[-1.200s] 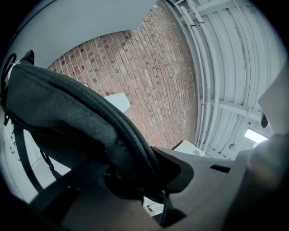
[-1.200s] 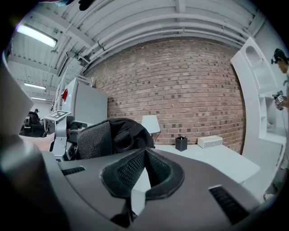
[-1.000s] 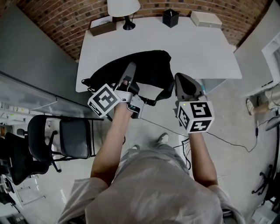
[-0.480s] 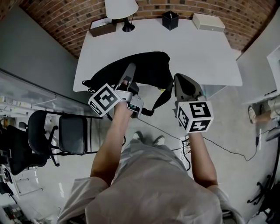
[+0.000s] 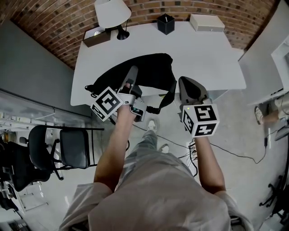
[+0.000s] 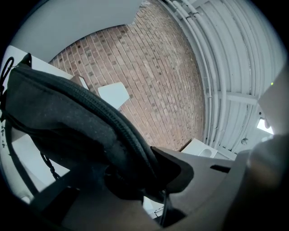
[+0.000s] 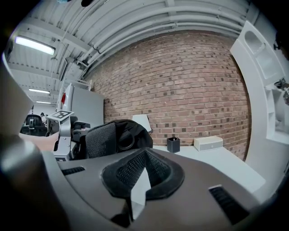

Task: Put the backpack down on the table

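Carrying a black fabric backpack (image 5: 149,72), pinched at its zipped edge by the left gripper (image 5: 131,76), jaws clamped on the fabric with the zip ridge running between them. Seems to hang over the near edge of the white rectangular table (image 5: 212,58), at 12 o'clock from both grippers in the head view, most of its bulk above the tabletop. Cannot tell whether its underside touches the surface. Trailing a black webbing strap with a buckle (image 5: 165,101) off the table edge toward 5 o'clock, close beside the right gripper (image 5: 185,85). Closed there, pads drawn together with only a sliver between and nothing caught in them; parked at 3 o'clock of the bag.

Further out on the table, all well apart from the bag: a white-shaded lamp on a black stem (image 5: 110,11) at 11 o'clock, a flat brown box (image 5: 95,37) at 10 o'clock, a black square pen pot (image 5: 165,23) at 12 o'clock, a pale beige box (image 5: 207,22) at 1 o'clock. Beyond those, a red brick wall (image 5: 58,27). Off the table at 8 o'clock, a black metal-framed chair (image 5: 74,146).

Judging progress: already over the table, so the carry reads as nearly done. Left to do: lower until the tabletop takes the weight, then open the left jaws and draw back.
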Tool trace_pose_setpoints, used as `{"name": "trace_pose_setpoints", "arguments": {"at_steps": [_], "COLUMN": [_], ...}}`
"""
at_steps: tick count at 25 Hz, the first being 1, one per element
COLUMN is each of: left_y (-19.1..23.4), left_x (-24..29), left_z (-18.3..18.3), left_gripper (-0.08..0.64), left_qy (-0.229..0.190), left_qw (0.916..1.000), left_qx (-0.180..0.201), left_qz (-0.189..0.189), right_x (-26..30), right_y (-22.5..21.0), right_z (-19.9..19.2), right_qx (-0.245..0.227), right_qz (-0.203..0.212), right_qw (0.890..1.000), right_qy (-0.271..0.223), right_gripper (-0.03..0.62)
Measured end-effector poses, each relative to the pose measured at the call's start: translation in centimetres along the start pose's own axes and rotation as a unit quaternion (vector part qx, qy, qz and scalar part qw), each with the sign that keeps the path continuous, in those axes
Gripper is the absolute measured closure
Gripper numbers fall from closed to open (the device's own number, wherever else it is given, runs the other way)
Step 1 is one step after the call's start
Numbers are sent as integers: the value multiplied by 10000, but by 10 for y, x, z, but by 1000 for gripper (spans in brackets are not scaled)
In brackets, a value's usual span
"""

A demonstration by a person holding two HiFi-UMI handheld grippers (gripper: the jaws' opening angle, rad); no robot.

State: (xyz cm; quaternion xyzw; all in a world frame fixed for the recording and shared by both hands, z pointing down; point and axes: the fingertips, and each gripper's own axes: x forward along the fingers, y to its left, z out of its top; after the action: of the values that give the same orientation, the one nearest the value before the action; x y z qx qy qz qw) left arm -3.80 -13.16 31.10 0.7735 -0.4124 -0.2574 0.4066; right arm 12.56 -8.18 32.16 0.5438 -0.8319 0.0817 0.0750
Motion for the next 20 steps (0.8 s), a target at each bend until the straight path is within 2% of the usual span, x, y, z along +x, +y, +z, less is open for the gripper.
{"name": "trace_pose_setpoints", "arguments": {"at_steps": [5, 20], "left_y": [14, 70], "left_x": [28, 120], "left_z": [12, 81], "left_gripper": [497, 495], "left_qy": [-13, 86], "left_qw": [10000, 9997], "left_qx": [-74, -199], "left_qz": [-42, -118], "right_x": [28, 142], "right_y": [-12, -33], "right_z": [4, 28], "right_qx": [-58, -135], "right_qz": [-38, -265], "right_qw": [10000, 9993], "right_qy": [52, 228], "right_gripper": [591, 591]}}
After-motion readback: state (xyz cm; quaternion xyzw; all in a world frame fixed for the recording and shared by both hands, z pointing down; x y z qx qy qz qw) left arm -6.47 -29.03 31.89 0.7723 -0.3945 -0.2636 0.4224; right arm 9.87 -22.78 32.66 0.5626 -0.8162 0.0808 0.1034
